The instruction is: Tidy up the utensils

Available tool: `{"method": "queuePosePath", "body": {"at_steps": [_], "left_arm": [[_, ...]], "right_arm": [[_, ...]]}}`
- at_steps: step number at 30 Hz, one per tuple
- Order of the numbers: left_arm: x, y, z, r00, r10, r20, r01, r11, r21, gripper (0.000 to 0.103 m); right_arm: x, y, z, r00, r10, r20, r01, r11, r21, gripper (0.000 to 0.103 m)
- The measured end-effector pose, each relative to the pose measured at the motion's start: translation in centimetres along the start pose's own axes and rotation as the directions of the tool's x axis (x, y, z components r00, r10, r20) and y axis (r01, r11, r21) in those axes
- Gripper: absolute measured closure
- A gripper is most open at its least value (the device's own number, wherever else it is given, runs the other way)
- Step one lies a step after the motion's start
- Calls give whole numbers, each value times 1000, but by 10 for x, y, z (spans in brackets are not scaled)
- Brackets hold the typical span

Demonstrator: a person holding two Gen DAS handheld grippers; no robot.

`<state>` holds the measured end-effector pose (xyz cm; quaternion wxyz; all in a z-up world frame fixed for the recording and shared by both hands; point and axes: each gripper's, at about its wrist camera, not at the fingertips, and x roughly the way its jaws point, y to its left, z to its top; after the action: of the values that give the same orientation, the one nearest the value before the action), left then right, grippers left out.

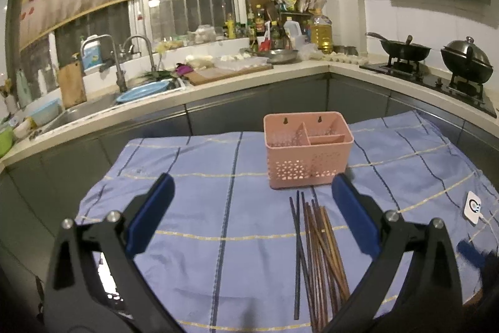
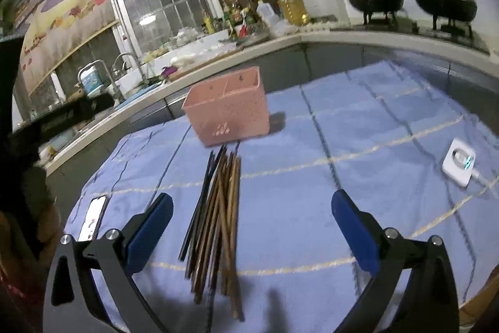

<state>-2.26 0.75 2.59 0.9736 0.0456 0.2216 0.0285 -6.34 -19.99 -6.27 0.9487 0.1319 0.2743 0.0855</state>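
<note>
Hovering spread wide and empty, left gripper [image 1: 252, 214] and right gripper [image 2: 252, 230] sat above the chopsticks [image 2: 215, 223], bundled on the blue cloth [image 2: 312, 208] just before the pink holder [image 1: 307, 150].

Chopsticks [image 1: 315, 252] lie on the cloth [image 1: 218, 192] before the holder [image 1: 307, 152].

Chopsticks [image 1: 315, 264] run off the bottom edge — right view motion-blurred.
</note>
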Motion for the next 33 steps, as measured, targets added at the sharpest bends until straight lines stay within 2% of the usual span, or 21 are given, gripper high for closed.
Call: {"method": "queuePosePath", "body": {"at_steps": [7, 13, 33], "left_arm": [[1, 3, -1, 1000, 26, -3, -26, 1000, -4, 6], [7, 3, -3, 999, 34, -14, -34, 999, -4, 6], [20, 6, -7, 999, 31, -29, -31, 999, -9, 6]], "right_arm": [[-3, 5, 35, 994, -34, 106, 42, 996, -82, 3], [-1, 6, 55, 991, -11, 134, 25, 994, -105, 3], [9, 11, 58, 992, 16, 122, -2, 994, -111, 4]]}}
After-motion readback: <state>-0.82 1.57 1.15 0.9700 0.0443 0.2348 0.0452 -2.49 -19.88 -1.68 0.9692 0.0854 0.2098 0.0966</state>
